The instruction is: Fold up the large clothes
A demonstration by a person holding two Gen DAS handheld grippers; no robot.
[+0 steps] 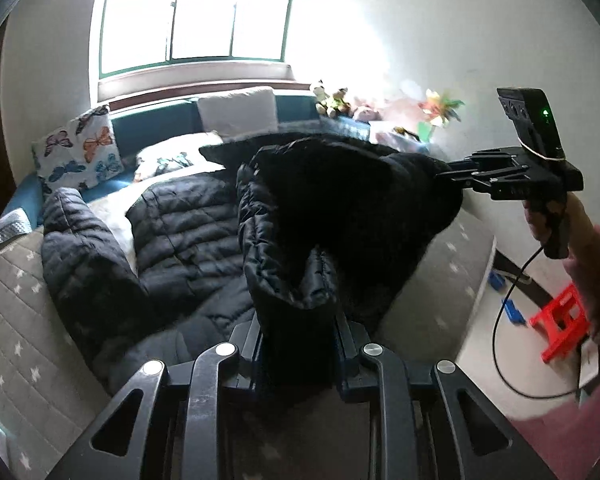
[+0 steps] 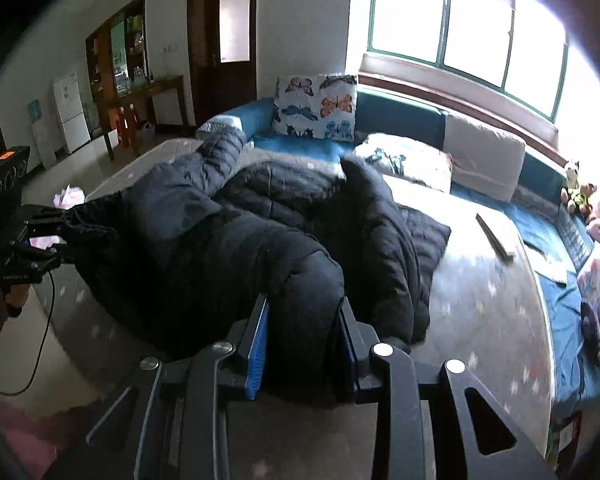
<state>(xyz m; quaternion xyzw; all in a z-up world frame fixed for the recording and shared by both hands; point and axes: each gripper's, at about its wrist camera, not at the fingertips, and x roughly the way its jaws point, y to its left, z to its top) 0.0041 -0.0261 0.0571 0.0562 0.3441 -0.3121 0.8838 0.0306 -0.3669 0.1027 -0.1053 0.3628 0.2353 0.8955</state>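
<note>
Left wrist view
Left gripper (image 1: 300, 336): clenched on a bunched fold of the black puffer jacket (image 1: 188, 232), fabric packed between both pads.
Right gripper (image 1: 446, 172): seen at far right, fingertips buried in the jacket's raised edge, gripping it.
Hand (image 1: 556, 220): wrapped round the right gripper's handle, cable hanging below.
Bed edge: grey star-print cover (image 1: 28, 320) running near left and, right of the jacket, curving down to the floor.
Open room: bare floor at right, with a red stool (image 1: 560, 324) and blue bits close to the bed.
Far side: butterfly pillow (image 1: 80, 148) and white cushion (image 1: 238, 112) against the blue headboard under the window (image 1: 196, 12).

Right wrist view
Right gripper (image 2: 304, 344): blue-lined pads pressed onto a thick roll of jacket.
Left gripper (image 2: 56, 232): far left, off the bed's edge, closed on a dark cuff-like end.
Jacket: quilted, shiny, lifted at the near side and draped between both grippers; rest lying on the bed, one sleeve stretched toward the far left.
Open room: clear cover to the right of the jacket, a dark flat object (image 2: 494, 236) lying there.
Right edge: soft toys (image 2: 580, 196) along the blue border.
</note>
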